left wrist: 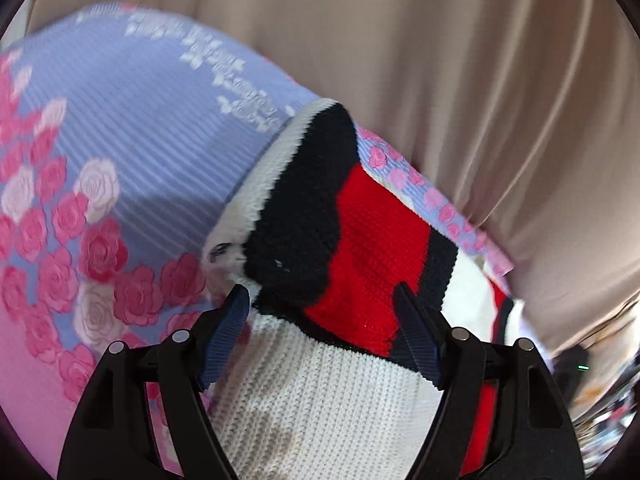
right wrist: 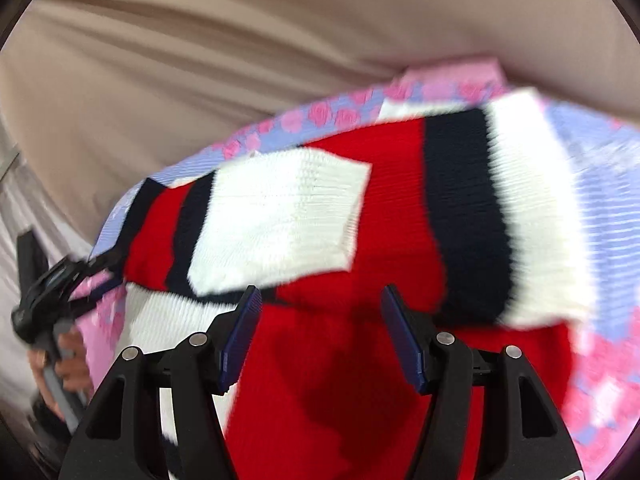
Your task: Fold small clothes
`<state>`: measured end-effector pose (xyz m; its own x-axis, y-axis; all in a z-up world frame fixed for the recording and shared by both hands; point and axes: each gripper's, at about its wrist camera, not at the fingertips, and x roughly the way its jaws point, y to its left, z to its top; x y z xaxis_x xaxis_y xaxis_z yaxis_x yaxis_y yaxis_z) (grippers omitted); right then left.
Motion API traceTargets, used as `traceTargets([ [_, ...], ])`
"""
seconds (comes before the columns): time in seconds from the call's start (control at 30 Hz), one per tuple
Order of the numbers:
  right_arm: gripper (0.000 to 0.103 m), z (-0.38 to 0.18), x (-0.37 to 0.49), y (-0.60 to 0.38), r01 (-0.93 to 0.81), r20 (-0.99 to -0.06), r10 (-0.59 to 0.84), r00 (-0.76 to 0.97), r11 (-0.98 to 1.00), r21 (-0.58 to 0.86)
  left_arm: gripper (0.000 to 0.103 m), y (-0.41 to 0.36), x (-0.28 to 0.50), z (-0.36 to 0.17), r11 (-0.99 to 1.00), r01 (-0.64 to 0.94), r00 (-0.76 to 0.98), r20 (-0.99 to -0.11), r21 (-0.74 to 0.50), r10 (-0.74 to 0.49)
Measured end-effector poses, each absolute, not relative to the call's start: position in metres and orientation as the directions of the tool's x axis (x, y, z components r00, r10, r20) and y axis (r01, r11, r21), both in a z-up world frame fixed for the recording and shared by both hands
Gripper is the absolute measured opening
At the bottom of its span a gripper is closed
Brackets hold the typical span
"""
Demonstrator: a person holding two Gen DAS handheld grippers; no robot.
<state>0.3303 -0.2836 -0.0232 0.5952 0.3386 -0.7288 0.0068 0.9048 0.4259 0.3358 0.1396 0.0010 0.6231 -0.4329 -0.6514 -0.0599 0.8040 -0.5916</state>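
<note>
A small knit sweater [left wrist: 360, 240] in red, navy and white stripes lies on a floral cloth [left wrist: 120, 140]. In the left wrist view my left gripper [left wrist: 322, 300] is open, its blue pads either side of a raised fold of the sweater. In the right wrist view the sweater [right wrist: 380, 240] fills the middle, with a white-cuffed sleeve [right wrist: 280, 216] folded across its body. My right gripper [right wrist: 320, 300] is open just above the red part. The left gripper [right wrist: 44, 296] shows at the far left edge of that view, by the sweater's end.
The blue and pink rose-patterned cloth [right wrist: 600, 240] covers the surface under the sweater. A beige curtain [left wrist: 460, 60] hangs in folds behind it, also in the right wrist view [right wrist: 200, 60]. Some clutter [left wrist: 600, 400] shows at the lower right.
</note>
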Motion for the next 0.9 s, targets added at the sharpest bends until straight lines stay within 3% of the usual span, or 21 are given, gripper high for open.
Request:
traceTargets([
  [0.1,0.063,-0.026,0.344,-0.273,0.033,-0.708,0.333,0.623,0.893,0.449,0.072,0.133,0.339,-0.004,0.782,-0.067,0.626,-0.636,-0.620,-0.451],
  [0.17,0.042,-0.019,0.347,-0.266,0.008,-0.679,0.370,0.634,0.874,0.485,0.072,0.134,0.340,-0.005,0.773,-0.102,0.635,-0.639,-0.626,-0.433],
  [0.2,0.015,-0.016,0.349,-0.263,-0.003,-0.668,0.387,0.636,0.867,0.499,0.069,0.140,0.341,-0.003,0.768,-0.111,0.637,-0.639,-0.631,-0.433],
  [0.23,0.010,-0.010,0.350,-0.261,-0.011,-0.659,0.397,0.638,0.861,0.508,0.063,0.138,0.343,-0.001,0.765,-0.117,0.639,-0.638,-0.633,-0.430],
  [0.27,0.009,0.004,0.347,-0.261,-0.016,-0.636,0.383,0.670,0.864,0.504,0.059,0.137,0.345,0.003,0.764,-0.124,0.644,-0.637,-0.633,-0.423],
  [0.3,0.009,0.019,0.343,-0.261,-0.036,-0.611,0.375,0.697,0.870,0.493,0.047,0.135,0.346,0.008,0.767,-0.125,0.653,-0.634,-0.630,-0.414],
  [0.33,0.008,0.038,0.336,-0.263,-0.060,-0.577,0.357,0.734,0.881,0.470,0.023,0.132,0.347,0.012,0.775,-0.126,0.659,-0.636,-0.619,-0.401],
  [0.4,0.008,0.069,0.317,-0.273,-0.070,-0.513,0.303,0.803,0.903,0.424,0.010,0.121,0.350,0.020,0.804,-0.088,0.664,-0.636,-0.589,-0.393],
  [0.5,0.008,0.080,0.295,-0.303,-0.008,-0.488,0.203,0.849,0.928,0.372,0.010,0.096,0.356,0.009,0.834,-0.062,0.609,-0.683,-0.548,-0.404],
  [0.6,0.008,0.034,0.309,-0.333,0.148,-0.615,0.059,0.786,0.949,0.280,0.009,0.062,0.362,-0.014,0.881,-0.054,0.568,-0.741,-0.470,-0.360],
  [0.67,0.008,-0.005,0.319,-0.348,0.224,-0.709,0.035,0.704,0.937,0.268,0.009,0.048,0.358,-0.021,0.901,-0.061,0.561,-0.761,-0.430,-0.326],
  [0.83,0.008,0.004,0.298,-0.358,0.190,-0.618,0.071,0.783,0.918,0.347,0.009,0.035,0.357,-0.018,0.936,-0.044,0.583,-0.770,-0.349,-0.260],
  [0.9,0.008,-0.016,0.311,-0.361,0.228,-0.693,0.038,0.720,0.930,0.288,0.011,0.036,0.359,-0.022,0.943,-0.036,0.585,-0.772,-0.330,-0.248],
])
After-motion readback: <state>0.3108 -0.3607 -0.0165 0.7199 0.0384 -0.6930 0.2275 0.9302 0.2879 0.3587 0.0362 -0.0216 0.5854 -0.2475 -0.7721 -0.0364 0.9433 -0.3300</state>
